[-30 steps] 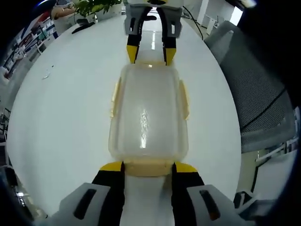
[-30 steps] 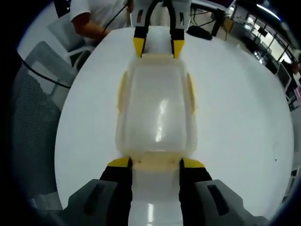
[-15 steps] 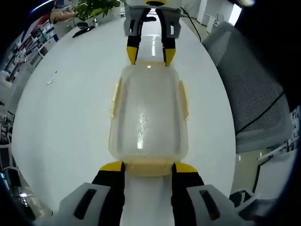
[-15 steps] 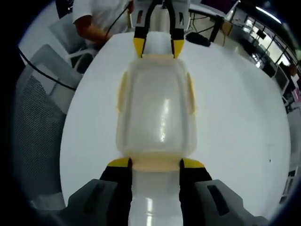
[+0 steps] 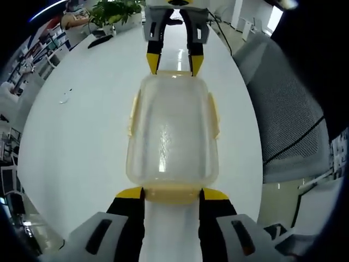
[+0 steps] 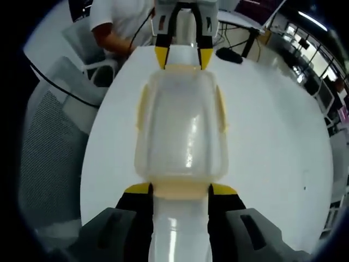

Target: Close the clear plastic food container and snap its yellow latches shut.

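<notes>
White tabletop (image 5: 76, 142) carries everything I am working on, and its gloss catches the ceiling light between my jaws.

Nearest to me in the left gripper view, my left gripper (image 5: 172, 192) stands with its jaws spread about as wide as the near end latch (image 5: 172, 194), the yellow tips flanking the ends of that latch. Whether they actually pinch it I cannot tell. In the right gripper view my right gripper (image 6: 180, 189) does the same at the opposite end latch (image 6: 180, 187).

Between the two grippers sits the clear plastic food container (image 5: 172, 134), flat on the table with its lid on and seated, as far as I can judge. The two yellow side latches (image 5: 213, 114) lie close against the long walls; they look folded down, though I can't confirm they have clicked. So I would put the task late: lid closed, sides probably done, the two end latches in hand and perhaps all that is left.

Farther out, a grey mesh chair (image 5: 289, 114) stands off the table's edge, and a small scrap (image 5: 66, 97) lies on the tabletop, well apart from the container. Beyond the table in the left gripper view is a green plant (image 5: 112, 10); in the right gripper view a person in a white shirt (image 6: 122, 22) stands at the far edge, with office desks behind.
</notes>
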{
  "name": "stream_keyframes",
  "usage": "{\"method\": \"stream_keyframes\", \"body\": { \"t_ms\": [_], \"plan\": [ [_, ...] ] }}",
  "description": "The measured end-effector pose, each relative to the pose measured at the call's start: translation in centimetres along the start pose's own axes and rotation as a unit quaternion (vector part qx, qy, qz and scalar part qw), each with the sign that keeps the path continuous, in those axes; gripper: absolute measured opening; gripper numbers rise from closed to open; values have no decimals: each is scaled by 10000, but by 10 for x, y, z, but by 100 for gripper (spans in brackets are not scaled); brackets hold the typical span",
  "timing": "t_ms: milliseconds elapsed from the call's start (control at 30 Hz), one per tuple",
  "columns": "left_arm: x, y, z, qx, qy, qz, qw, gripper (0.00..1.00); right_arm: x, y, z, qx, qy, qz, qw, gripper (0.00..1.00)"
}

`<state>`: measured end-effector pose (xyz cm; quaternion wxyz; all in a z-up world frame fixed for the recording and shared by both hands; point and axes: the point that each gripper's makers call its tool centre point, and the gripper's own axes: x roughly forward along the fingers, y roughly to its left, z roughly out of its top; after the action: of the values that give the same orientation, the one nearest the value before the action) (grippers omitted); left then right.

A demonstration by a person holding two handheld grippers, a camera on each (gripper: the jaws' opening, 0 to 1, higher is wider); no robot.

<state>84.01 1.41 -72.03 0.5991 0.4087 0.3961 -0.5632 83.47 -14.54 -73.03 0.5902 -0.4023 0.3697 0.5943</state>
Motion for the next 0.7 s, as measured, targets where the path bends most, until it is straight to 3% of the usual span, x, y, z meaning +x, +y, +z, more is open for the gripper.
{"method": "stream_keyframes", "body": {
  "t_ms": [433, 700],
  "plan": [
    [-16, -5, 28, 2, -50, 106, 9999, 32, -34, 2, -8, -168, -35, -117, 9998, 35],
    [-18, -5, 51, 23, -102, 178, 9998, 32, -52, 2, -23, -169, -38, -149, 9997, 35]
  ]
}}
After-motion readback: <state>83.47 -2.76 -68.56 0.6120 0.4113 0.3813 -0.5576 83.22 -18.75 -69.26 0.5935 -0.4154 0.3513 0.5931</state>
